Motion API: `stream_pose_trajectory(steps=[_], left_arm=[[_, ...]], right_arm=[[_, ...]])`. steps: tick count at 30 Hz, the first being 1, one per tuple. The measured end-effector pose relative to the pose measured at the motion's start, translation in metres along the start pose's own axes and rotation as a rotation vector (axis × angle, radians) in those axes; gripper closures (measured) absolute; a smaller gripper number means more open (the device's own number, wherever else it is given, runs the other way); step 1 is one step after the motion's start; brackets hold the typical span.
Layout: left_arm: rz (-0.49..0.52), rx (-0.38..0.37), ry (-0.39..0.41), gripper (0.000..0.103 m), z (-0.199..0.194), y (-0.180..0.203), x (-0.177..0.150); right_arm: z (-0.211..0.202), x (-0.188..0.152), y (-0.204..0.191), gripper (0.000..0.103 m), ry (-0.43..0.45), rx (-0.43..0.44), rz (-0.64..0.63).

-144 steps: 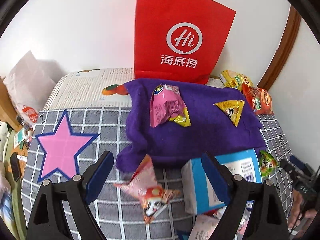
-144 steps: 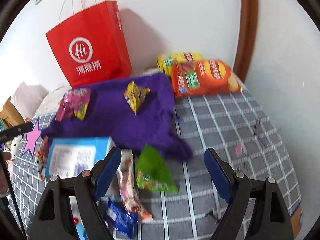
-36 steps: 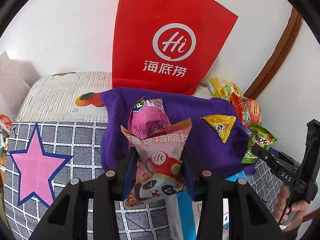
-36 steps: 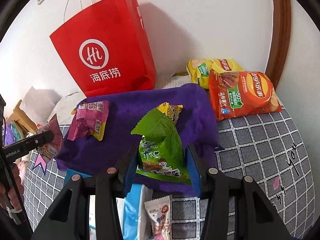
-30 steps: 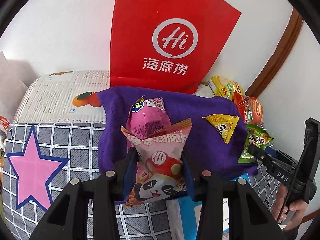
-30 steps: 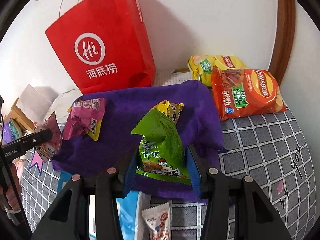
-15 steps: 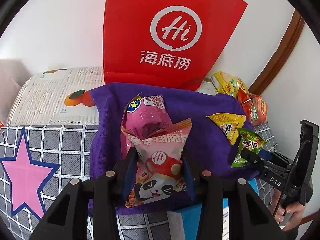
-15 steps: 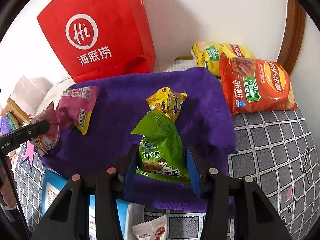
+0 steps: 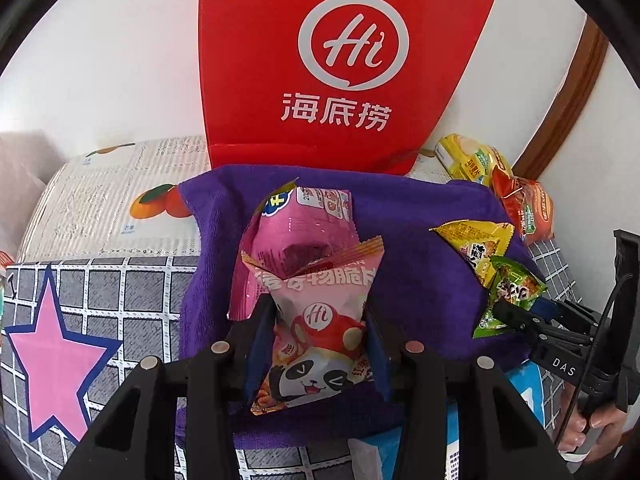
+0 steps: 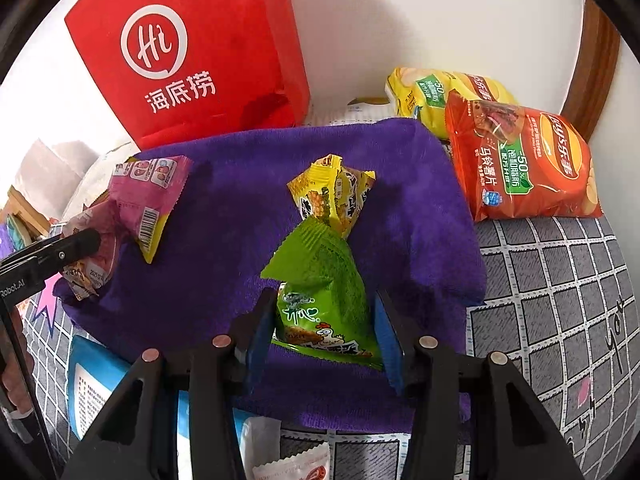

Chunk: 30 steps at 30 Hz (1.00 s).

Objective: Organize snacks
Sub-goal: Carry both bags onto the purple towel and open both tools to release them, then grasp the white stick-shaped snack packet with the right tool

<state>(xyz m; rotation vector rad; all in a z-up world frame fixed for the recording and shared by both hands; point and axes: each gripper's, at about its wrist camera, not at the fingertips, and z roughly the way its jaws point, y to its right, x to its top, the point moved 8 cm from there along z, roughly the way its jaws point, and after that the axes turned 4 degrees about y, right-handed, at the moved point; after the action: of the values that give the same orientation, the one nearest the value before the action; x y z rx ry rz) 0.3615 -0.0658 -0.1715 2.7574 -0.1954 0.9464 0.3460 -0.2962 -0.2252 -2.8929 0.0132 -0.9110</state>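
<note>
Step in hand looks like placing: 2 packets are being carried over the purple towel (image 10: 400,216) that lies on the grid-pattern bed cover (image 10: 560,280), in front of the red paper bag (image 9: 340,60), whose inside is not visible, so its contents cannot be told. The towel serves as the collecting spot and already has 2 snacks on it: a pink-purple packet (image 9: 308,220) and a small yellow packet (image 10: 332,196). 2 chip bags (image 10: 524,160) lie off the towel by the wall. The left gripper (image 9: 316,344) is clamped on the panda snack packet (image 9: 320,320), just in front of the pink-purple one. The right gripper (image 10: 326,340) is clamped on the green snack packet (image 10: 324,292), near the yellow one. Next move likely calls for lowering both to the towel and letting go without overlapping the neighbours.
</note>
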Motion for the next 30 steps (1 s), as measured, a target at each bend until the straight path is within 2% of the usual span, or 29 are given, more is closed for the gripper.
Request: stream_pose_trajectory(steps=[2, 5, 7, 9, 13, 21, 25, 30], left_arm=[[0.005, 0.007, -0.008, 0.061, 0.002, 0.001, -0.002], [0.013, -0.003, -0.021, 0.058, 0.003, 0.003, -0.004], [0.002, 0.003, -0.023, 0.046, 0.002, 0.002, -0.005], [-0.010, 0.008, -0.007, 0.038, -0.002, -0.001, -0.004], [-0.024, 0.022, 0.026, 0.029, -0.017, -0.004, -0.002], [-0.069, 0.009, 0.042, 0.029, -0.053, -0.008, -0.009], [-0.096, -0.011, 0.034, 0.029, -0.068, -0.006, -0.020], [-0.095, -0.047, 0.045, 0.029, -0.091, 0.000, -0.038]], right_arm=[[0.001, -0.001, 0.000, 0.053, -0.011, -0.002, -0.004], [-0.003, 0.000, 0.000, 0.043, -0.008, -0.013, -0.001], [-0.009, 0.001, 0.000, 0.034, 0.000, -0.013, -0.002], [-0.017, 0.001, -0.003, 0.032, 0.013, -0.006, -0.008], [-0.037, 0.000, 0.000, 0.031, 0.039, -0.024, -0.006], [-0.089, -0.029, 0.012, 0.031, 0.110, 0.005, 0.050], [-0.099, -0.055, 0.014, 0.031, 0.102, -0.016, 0.018], [-0.105, -0.092, 0.011, 0.031, 0.075, 0.016, 0.033]])
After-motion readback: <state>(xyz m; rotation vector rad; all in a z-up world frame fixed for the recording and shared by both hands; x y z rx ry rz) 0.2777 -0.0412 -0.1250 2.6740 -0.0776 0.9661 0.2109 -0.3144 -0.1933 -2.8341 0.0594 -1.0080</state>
